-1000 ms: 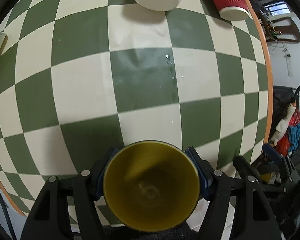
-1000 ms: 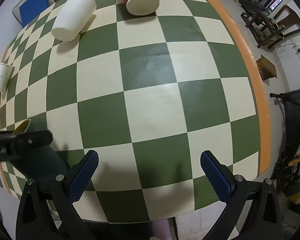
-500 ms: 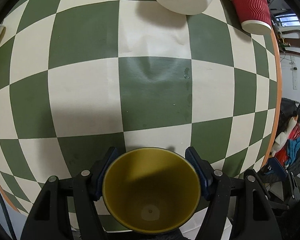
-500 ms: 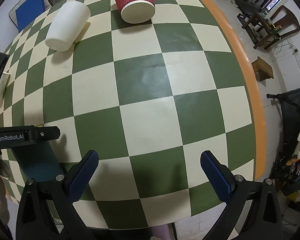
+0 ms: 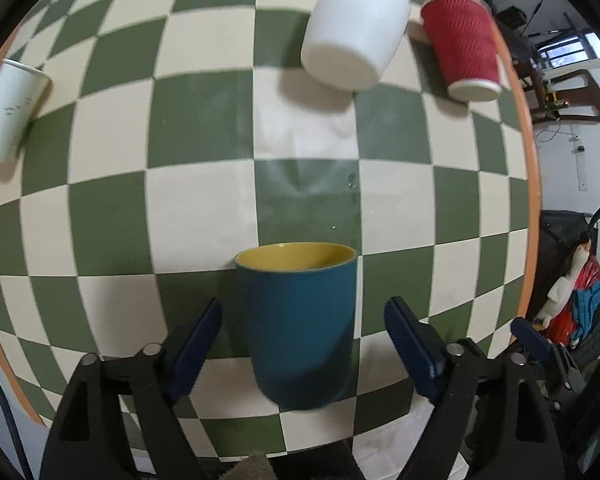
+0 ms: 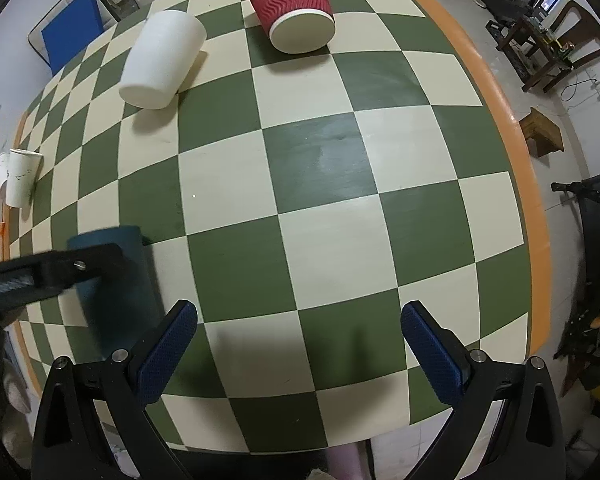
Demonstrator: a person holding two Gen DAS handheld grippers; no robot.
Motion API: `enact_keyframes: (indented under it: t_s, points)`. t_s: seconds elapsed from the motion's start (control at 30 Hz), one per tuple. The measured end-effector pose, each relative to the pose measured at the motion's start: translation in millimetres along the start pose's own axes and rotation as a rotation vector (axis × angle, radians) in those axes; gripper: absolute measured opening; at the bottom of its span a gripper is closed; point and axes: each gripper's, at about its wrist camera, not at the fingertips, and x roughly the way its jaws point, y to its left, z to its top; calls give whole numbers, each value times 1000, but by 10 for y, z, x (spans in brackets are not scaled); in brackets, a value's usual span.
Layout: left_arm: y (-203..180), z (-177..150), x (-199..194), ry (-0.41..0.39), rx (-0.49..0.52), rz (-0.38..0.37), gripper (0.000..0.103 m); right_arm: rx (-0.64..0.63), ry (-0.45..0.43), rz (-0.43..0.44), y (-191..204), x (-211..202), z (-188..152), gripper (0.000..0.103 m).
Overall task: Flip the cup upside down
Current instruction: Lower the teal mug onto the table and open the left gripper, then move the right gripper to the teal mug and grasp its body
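Note:
A dark blue cup (image 5: 300, 328) with a yellow inside stands between the fingers of my left gripper (image 5: 302, 330), its yellow rim on the far side in the left wrist view. The left gripper is open, with gaps on both sides of the cup. The cup looks blurred. In the right wrist view the same cup (image 6: 116, 280) is at the left, partly behind the left gripper's black finger. My right gripper (image 6: 298, 340) is open and empty over the checkered table (image 6: 332, 240).
A white cup (image 5: 354, 32) and a red ribbed paper cup (image 5: 462, 48) stand upside down at the far side. A white paper cup (image 5: 8, 112) stands at the far left. The table's orange edge (image 6: 520, 168) runs along the right, with chairs beyond.
My left gripper has opened and let go of the blue cup, and the view has tilted from looking into the cup's mouth to seeing its side. The right gripper barely moved.

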Motion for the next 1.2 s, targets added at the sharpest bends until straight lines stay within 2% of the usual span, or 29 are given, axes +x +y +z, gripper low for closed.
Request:
enact_keyframes:
  t_s: [0.2,0.47,0.6,0.83,0.9,0.97,1.03,1.2]
  points:
    - [61,-273,-421,-106,-12,38,84,-21,-16,40,81,-169,-63,103]
    - [248,-980,-845,-236,-75,134,84,-69,-53,91,255,-535,-313,103]
    - [297,-1212,-1031,-284,-81,174,84,-81,-80,104,346,-729,-477,103]
    - [471,-1390,-1259,-337,-71,208,84,-94,-116,135,574,-1024,-629,103]
    - [561,-1382,-1266,-350,-63,243,85,-125,-126,135,684,-1070,-617,103]
    - [692,-1348,-1228,-346,-63,251,92,-217,-124,91,854,-1089,-586,103]
    - [826,-1302,-1156,-330,-68,255,97,-391,-128,-8,1077,-1083,-543,103]
    - [1054,-1216,-948,-303,-63,217,97,-953,-133,-336,1660,-868,-563,103]
